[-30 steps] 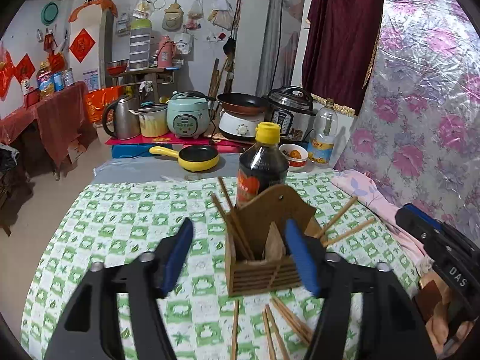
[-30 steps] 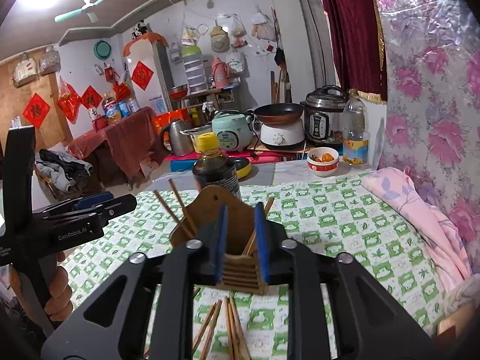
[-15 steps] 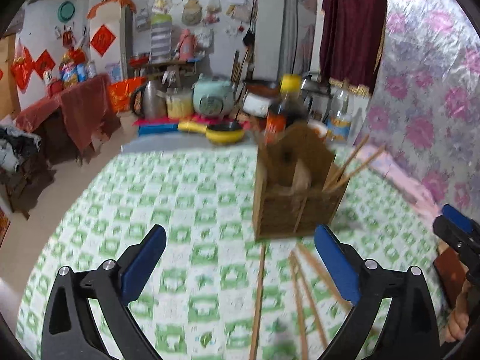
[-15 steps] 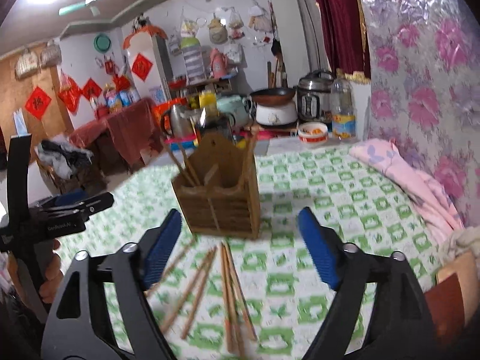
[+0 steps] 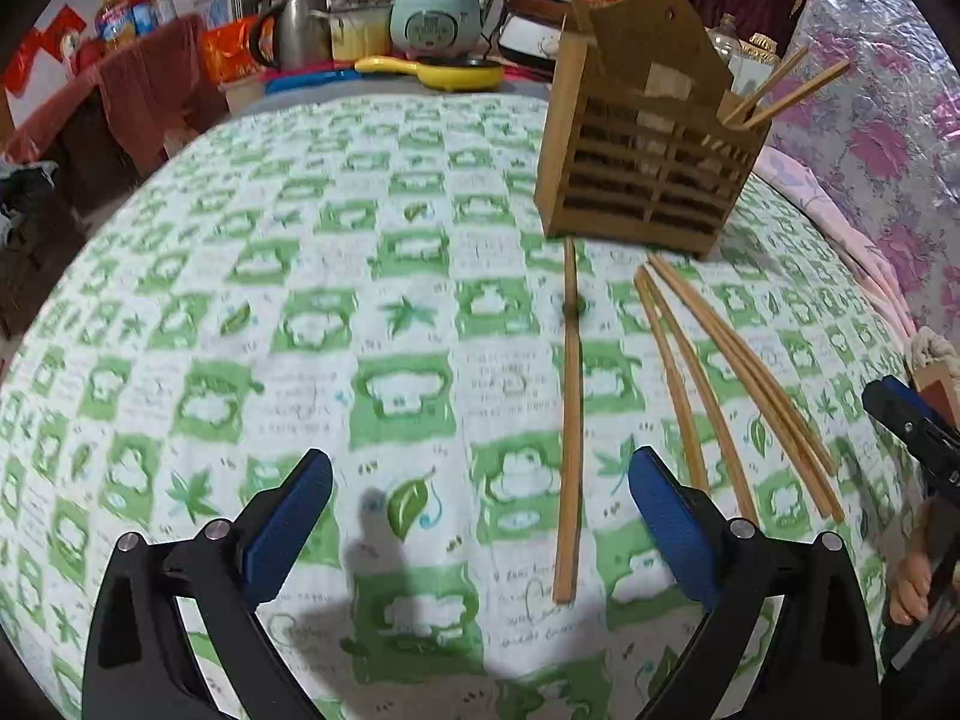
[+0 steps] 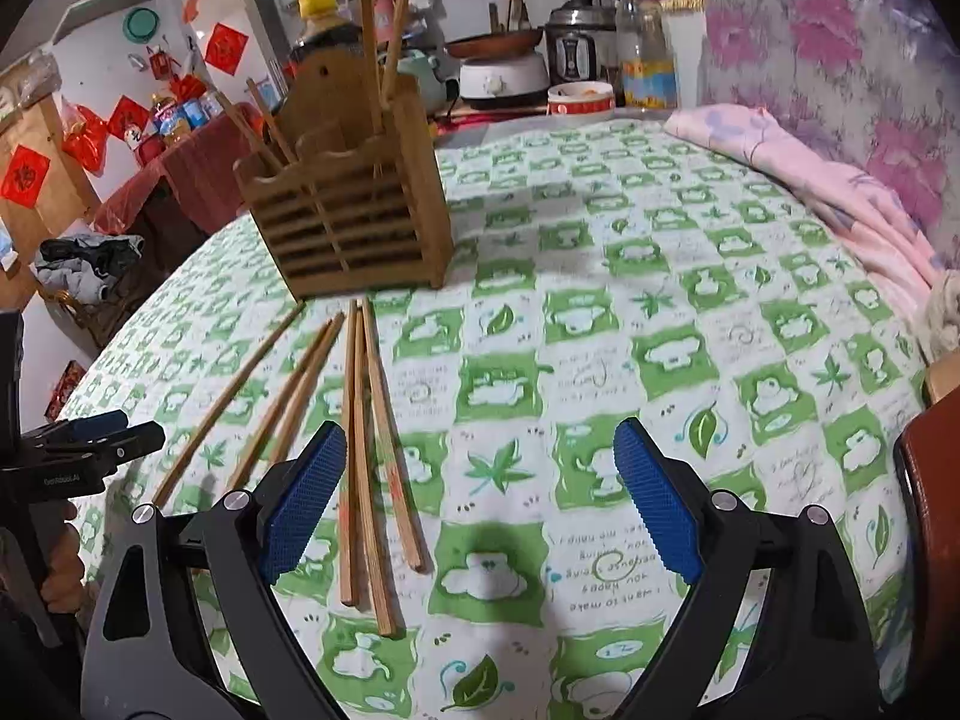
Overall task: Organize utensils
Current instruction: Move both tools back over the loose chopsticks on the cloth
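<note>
In the left wrist view my left claw [image 5: 480, 531] fills the bottom of the frame, spread about as wide as it goes and holding nothing; a single chopstick [image 5: 570, 420] lies lengthwise on the green-checked tabletop [image 5: 240, 276], its near end between the two blue pads but closer to the right one. To the right of it a loose fan of more chopsticks [image 5: 738, 384] runs toward the lower right, and the slatted wooden holder [image 5: 648, 168] stands upright in the upper right with a few sticks already leaning in its compartments. In the right wrist view the holder [image 6: 354, 222] sits upper left of centre, and the three sticks nearest me [image 6: 366, 450] lie together with their ends just inside the left pad of my right claw [image 6: 480, 504], whose jaws are opening with only cloth and those stick ends between them. These chopsticks look light, stiff and thin, probably smooth enough to roll or twist out of a pinch, and they lie flat on soft cloth. I judge the best hold is across a stick near its middle, pads square to its length, taking the lone one first since nothing crowds it.
</note>
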